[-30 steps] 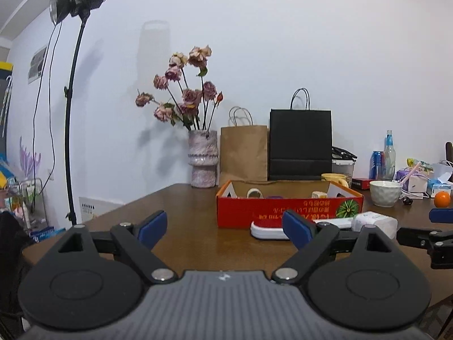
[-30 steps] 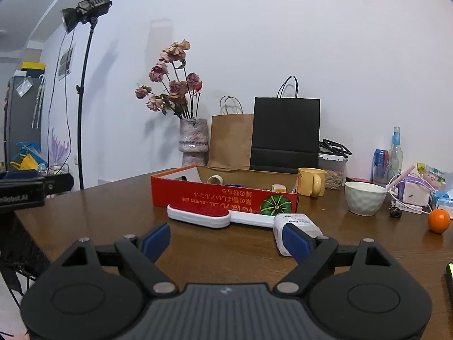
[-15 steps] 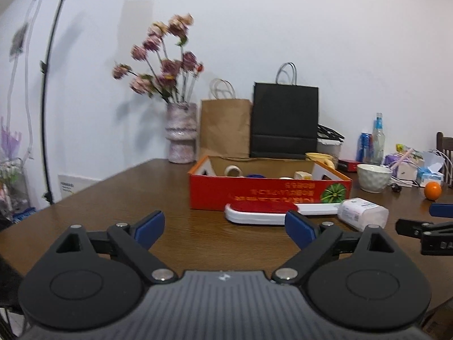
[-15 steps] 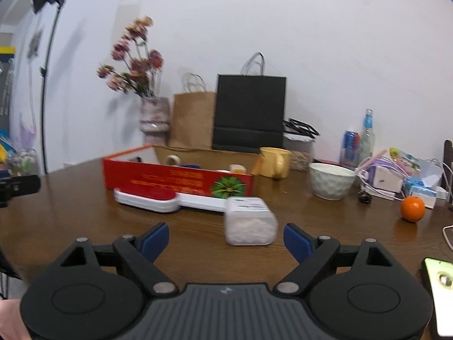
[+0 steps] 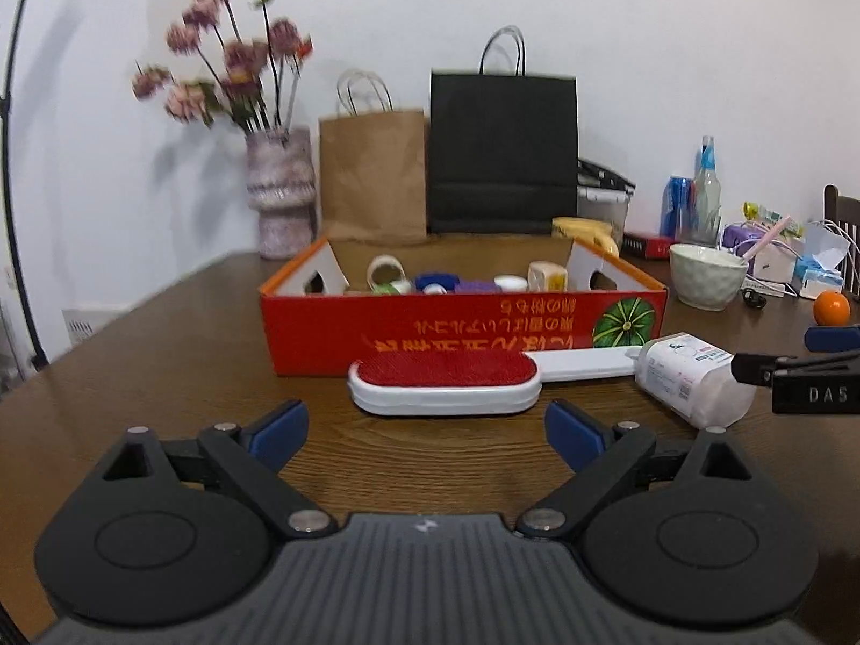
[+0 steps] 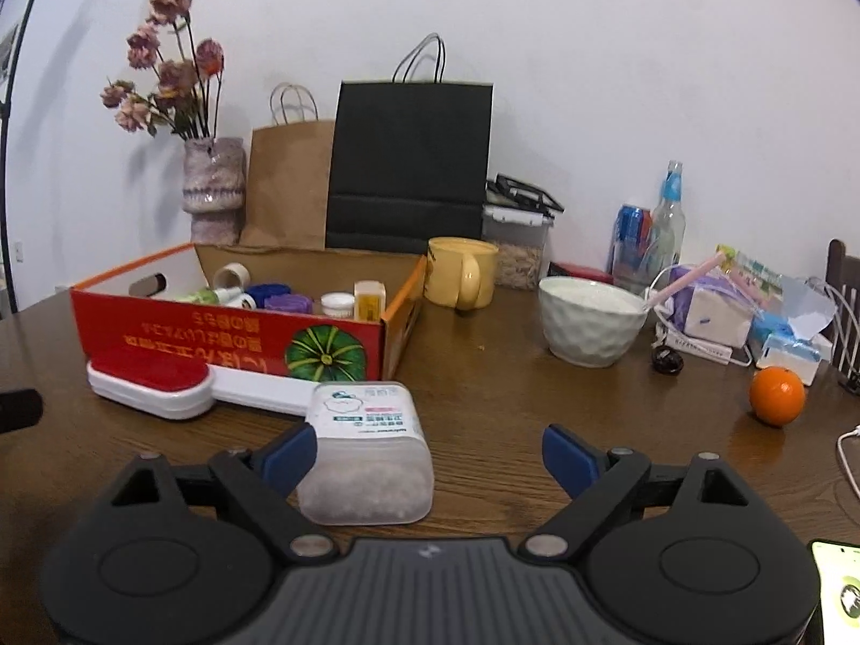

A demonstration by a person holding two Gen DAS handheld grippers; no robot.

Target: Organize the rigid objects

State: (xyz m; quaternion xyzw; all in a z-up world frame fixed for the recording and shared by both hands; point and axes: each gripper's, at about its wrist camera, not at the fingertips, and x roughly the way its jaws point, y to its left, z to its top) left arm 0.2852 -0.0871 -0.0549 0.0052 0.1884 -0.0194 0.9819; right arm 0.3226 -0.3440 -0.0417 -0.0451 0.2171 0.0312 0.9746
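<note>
A red cardboard box [image 5: 462, 330] [image 6: 236, 338] on the wooden table holds several small items. A white lint brush with a red pad [image 5: 446, 379] [image 6: 156, 381] lies in front of it. A clear plastic container with a white label [image 5: 693, 376] [image 6: 365, 451] lies on its side beside the brush handle. My left gripper [image 5: 427, 432] is open and empty, just short of the brush. My right gripper [image 6: 430, 457] is open, with the container between its fingers, next to the left finger [image 6: 285, 454]. It also shows at the right edge of the left wrist view [image 5: 806, 371].
A yellow mug [image 6: 465, 277], a white bowl [image 6: 591, 320], an orange [image 6: 776, 395], bottles and packets [image 6: 720, 306] crowd the right side. A vase of flowers [image 6: 212, 188], a brown bag [image 6: 290, 183] and a black bag [image 6: 408, 166] stand behind the box. A phone [image 6: 838, 591] lies at lower right.
Both grippers have moved forward and lower toward the table. The brush is now close before my left gripper, and the container has come between my right gripper's fingers.
</note>
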